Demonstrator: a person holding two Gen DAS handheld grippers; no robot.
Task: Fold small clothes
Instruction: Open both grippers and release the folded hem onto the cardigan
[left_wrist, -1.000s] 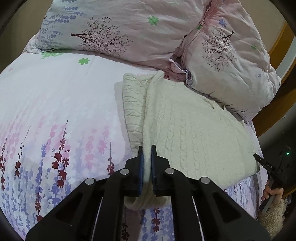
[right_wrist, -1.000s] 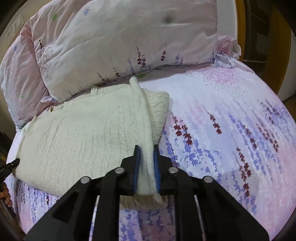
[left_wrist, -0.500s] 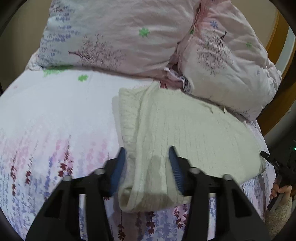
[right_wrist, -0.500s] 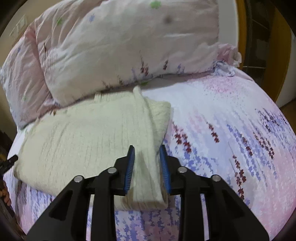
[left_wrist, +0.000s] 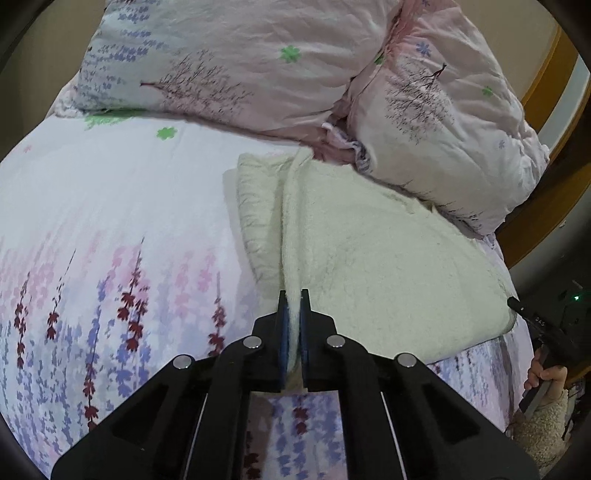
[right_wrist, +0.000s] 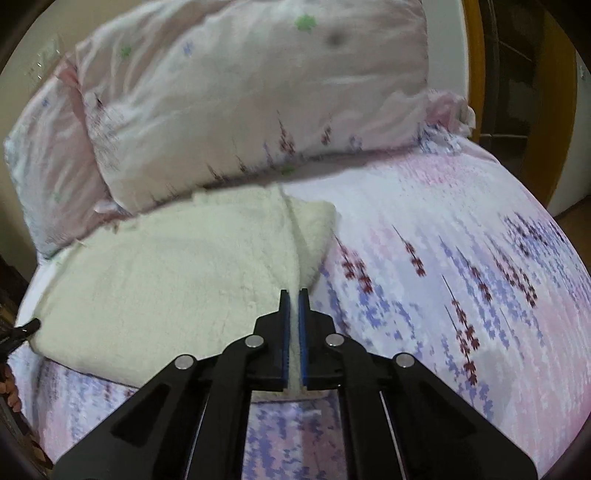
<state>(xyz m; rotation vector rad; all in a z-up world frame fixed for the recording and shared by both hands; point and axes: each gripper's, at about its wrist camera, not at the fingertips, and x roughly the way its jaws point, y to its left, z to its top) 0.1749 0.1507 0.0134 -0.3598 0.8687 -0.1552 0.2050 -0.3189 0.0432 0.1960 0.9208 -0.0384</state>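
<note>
Pinched shut on a raised ridge of the cream knit garment: left gripper, blue pads tight on the fabric at 6 o'clock of its view. Same for the right gripper, clamped on the sleeve-like strip at the garment's 3 o'clock edge. Best lifted together, level and slow, so the fold line stays straight; probably carried toward 12 o'clock, onto the body. Lying on the flowered bedsheet, just below the quilt at 12 o'clock. Soft, thick cable knit, fleecy, prone to sag and stretch; already doubled at one side. Smooth printed cotton beneath, likely low drag.
</note>
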